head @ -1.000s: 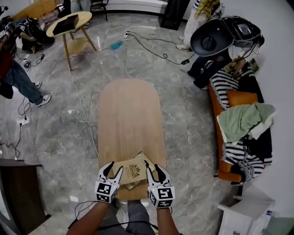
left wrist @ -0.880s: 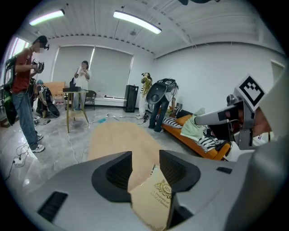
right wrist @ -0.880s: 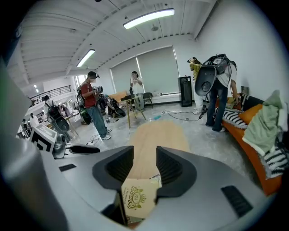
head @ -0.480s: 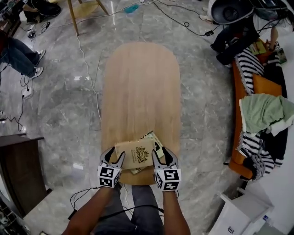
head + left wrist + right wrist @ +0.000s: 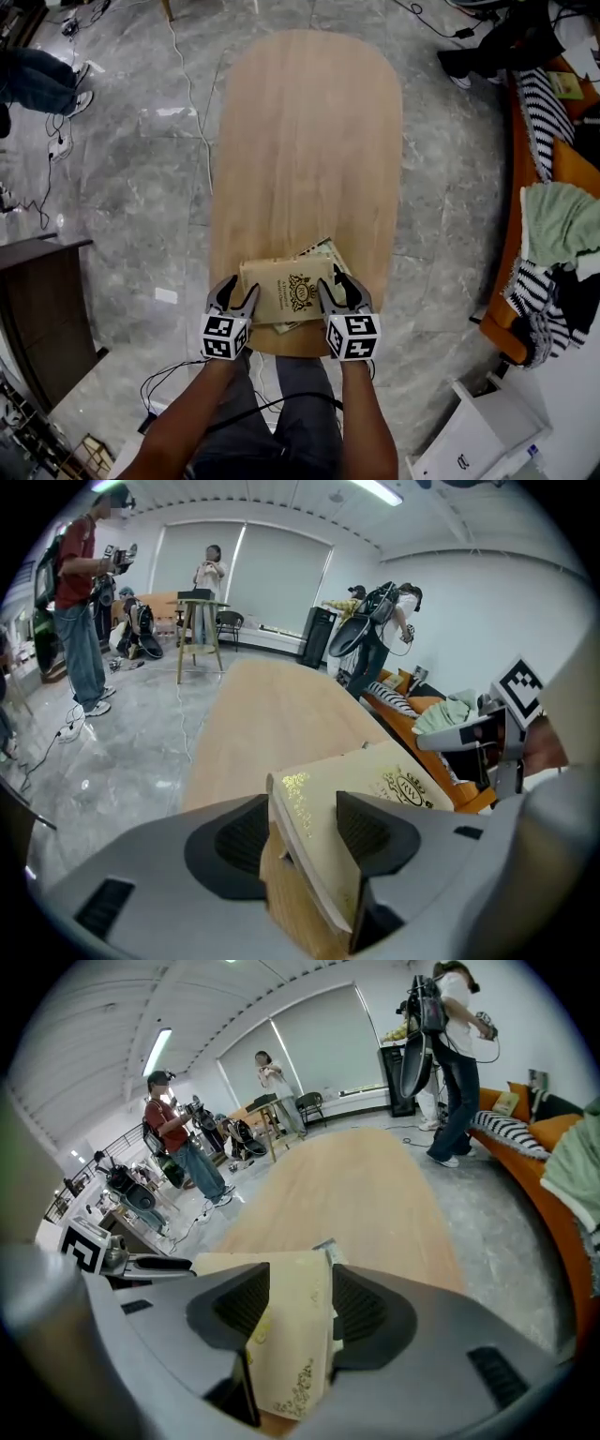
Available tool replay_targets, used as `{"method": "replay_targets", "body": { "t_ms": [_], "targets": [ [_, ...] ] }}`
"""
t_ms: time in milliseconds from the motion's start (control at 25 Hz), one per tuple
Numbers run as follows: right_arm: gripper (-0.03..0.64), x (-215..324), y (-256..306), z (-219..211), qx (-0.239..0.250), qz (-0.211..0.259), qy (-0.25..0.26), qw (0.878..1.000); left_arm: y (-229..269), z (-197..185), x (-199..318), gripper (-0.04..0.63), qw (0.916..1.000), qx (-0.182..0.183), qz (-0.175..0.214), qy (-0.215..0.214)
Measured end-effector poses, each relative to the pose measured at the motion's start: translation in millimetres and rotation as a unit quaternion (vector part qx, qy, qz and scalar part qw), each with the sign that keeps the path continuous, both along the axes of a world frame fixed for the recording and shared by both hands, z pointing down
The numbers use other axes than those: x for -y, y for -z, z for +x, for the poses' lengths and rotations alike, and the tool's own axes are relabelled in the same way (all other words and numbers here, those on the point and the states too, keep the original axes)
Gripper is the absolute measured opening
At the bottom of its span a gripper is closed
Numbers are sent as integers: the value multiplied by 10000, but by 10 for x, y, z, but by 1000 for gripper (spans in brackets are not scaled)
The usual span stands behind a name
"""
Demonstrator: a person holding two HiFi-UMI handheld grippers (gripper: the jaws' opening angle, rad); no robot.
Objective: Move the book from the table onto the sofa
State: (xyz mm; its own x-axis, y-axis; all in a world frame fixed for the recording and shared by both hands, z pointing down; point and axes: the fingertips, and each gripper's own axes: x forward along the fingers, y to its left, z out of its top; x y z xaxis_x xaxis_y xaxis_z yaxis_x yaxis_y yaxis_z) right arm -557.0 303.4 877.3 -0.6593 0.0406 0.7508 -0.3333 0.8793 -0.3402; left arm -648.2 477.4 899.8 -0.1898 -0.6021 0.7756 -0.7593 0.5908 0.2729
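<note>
The wooden table (image 5: 300,141) is set left of the orange sofa (image 5: 548,1222). The book (image 5: 286,291) is laid on the table's near end. It is flanked by the left gripper (image 5: 237,292) and right gripper (image 5: 339,289). Both jaw pairs have just been opening and are spread wide, with a book edge between each, unclamped.

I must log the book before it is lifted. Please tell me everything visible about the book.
The book is cream with a gold emblem, closed, lying at the table's near end upon a thinner printed booklet. The left gripper and right gripper, jaws just opened wider, straddle its side edges without pressing.
</note>
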Motion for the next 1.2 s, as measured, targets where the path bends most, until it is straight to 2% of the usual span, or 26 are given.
{"method": "replay_targets", "body": {
  "t_ms": [120, 280, 440, 600, 840, 1200],
  "targets": [
    [209, -37, -131, 11, -61, -169, 31, 9998, -11, -14, -2, 210, 9998, -26, 138, 158],
    [213, -113, -245, 44, -138, -430, 45, 9990, -30, -4, -10, 221, 9982, -248, 331, 426],
    [218, -167, -306, 69, -252, -537, 30, 9982, -26, 24, 4, 221, 9976, -372, 412, 416],
    [223, -176, -336, 69, -251, -690, -88, 9973, -23, 137, 75, 235, 9974, -507, 449, 229],
    [222, -168, -340, 81, -274, -588, -152, 9978, -68, 173, 102, 233, 9957, -686, 473, 405],
    [221, -159, -50, 76, -52, -66, -179, 9998, 83, 100, 171, 233, 9968, -545, 541, 222]
  ]
}}
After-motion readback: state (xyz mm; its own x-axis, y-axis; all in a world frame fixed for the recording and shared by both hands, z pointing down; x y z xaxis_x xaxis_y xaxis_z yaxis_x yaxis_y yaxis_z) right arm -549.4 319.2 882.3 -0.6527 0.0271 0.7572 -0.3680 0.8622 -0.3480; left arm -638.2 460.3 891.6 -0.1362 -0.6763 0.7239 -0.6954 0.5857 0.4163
